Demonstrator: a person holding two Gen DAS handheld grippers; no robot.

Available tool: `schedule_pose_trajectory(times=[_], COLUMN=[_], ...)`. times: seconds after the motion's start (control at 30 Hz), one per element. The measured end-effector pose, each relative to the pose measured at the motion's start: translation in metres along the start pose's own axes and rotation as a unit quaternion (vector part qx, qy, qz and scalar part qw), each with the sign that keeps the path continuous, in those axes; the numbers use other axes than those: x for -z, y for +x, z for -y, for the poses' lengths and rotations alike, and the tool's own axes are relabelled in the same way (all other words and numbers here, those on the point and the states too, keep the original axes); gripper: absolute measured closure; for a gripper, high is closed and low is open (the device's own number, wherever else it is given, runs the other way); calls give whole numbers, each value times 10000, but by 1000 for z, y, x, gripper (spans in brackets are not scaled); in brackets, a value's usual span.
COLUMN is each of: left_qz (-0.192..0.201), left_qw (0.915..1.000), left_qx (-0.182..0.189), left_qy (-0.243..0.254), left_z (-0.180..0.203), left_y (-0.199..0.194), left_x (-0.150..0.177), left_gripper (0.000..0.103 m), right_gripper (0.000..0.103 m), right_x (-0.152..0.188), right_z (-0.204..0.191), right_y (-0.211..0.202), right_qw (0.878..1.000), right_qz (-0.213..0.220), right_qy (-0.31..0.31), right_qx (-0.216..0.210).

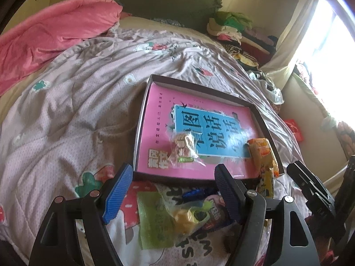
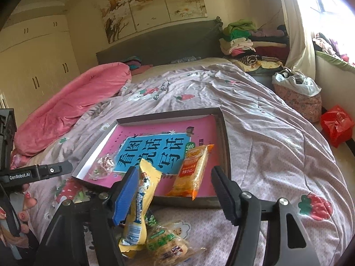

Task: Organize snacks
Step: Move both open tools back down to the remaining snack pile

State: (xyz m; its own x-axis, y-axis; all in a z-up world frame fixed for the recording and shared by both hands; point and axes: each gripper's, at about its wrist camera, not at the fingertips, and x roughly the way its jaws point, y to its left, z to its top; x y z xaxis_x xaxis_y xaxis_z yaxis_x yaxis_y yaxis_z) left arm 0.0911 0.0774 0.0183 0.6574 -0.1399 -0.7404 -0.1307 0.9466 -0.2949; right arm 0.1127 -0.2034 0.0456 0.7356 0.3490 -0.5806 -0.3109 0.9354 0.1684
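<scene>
Progress: partly done. The shallow box [image 2: 225, 137], lined w/ a pink book cover, sits on the bed [image 2: 266, 133] just ahead of both claws. Two snacks are already in it: an orange packet [image 2: 193, 173] dead ahead of the right claw [image 2: 173, 190], leaning on the box's near wall, and a clear-wrapped candy pack [image 1: 184, 150] ahead of the left claw [image 1: 173, 184], in the box's near corner.

Right claw: jaws fairly wide, not gripping. A yellow packet [image 2: 142, 201] stands against its left pad, top end poking over the box edge; looks let go or about to be, can't tell if it's really inside yet. Judging by that, the current step is dropping this one in.

Left claw: wide, nothing held; hovers over the leftover pile.

Still to go: green bag [image 1: 153, 219] + a yellow-filled clear bag [image 1: 186, 217] + dark/red wrappers under the left claw, and a cookie pack [image 2: 168, 243] below the right claw. Roughly half left, I'd say.
</scene>
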Motion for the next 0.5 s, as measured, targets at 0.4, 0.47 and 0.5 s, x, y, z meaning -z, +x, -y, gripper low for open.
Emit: schedule_pose_trajectory(times=[0.4, 0.47, 0.5], left_qz=[-225, -257, -281], left_qw=[9997, 9997, 9996], left_qx=[-7, -8, -15], left_qy=[-12, 14, 28], left_z=[-8, -8, -8], left_y=[3, 3, 4], left_x=[14, 16, 18], left_gripper=[25, 25, 25], right_gripper=[36, 36, 36], right_x=[7, 8, 8], right_z=[-9, -10, -11], right_y=[-1, 0, 0], right_qw=[9998, 9998, 9997], right_qz=[-166, -188, -209], right_qy=[-65, -94, -103], right_qx=[-74, -70, -86])
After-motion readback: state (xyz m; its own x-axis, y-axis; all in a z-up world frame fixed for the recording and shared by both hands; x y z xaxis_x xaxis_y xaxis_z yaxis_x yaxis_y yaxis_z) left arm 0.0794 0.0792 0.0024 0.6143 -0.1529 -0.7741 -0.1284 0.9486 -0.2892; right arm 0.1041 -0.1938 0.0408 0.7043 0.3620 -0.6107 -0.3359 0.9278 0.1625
